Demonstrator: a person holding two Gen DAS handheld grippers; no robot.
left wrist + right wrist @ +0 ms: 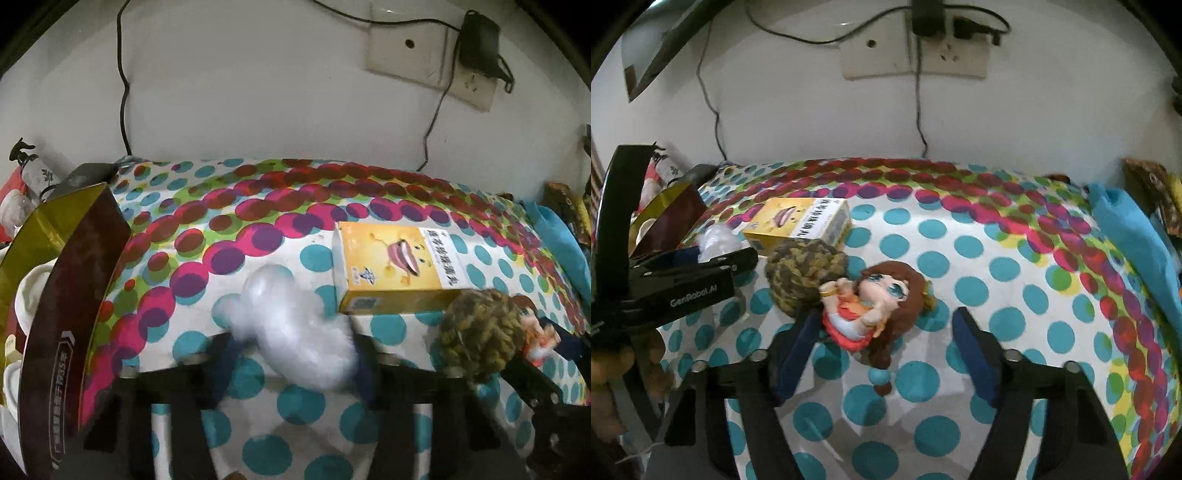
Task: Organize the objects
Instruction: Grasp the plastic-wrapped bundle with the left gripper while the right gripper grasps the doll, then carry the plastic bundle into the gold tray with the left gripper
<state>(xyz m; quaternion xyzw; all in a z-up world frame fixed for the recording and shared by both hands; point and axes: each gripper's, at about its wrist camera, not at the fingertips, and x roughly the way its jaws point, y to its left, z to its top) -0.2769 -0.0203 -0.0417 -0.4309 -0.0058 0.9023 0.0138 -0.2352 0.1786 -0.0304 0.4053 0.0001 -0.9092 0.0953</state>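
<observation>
Blurred white bag in left claw

left gripper clamped on white plastic bag, yellow box nr it

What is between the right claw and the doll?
Nothing visible. The right claw is open with the doll lying between its fingers on the dotted cloth. The yarn ball touches the doll's far left side, outside the gap, and the yellow box lies beyond it.

Doll right of yarn ball
</observation>
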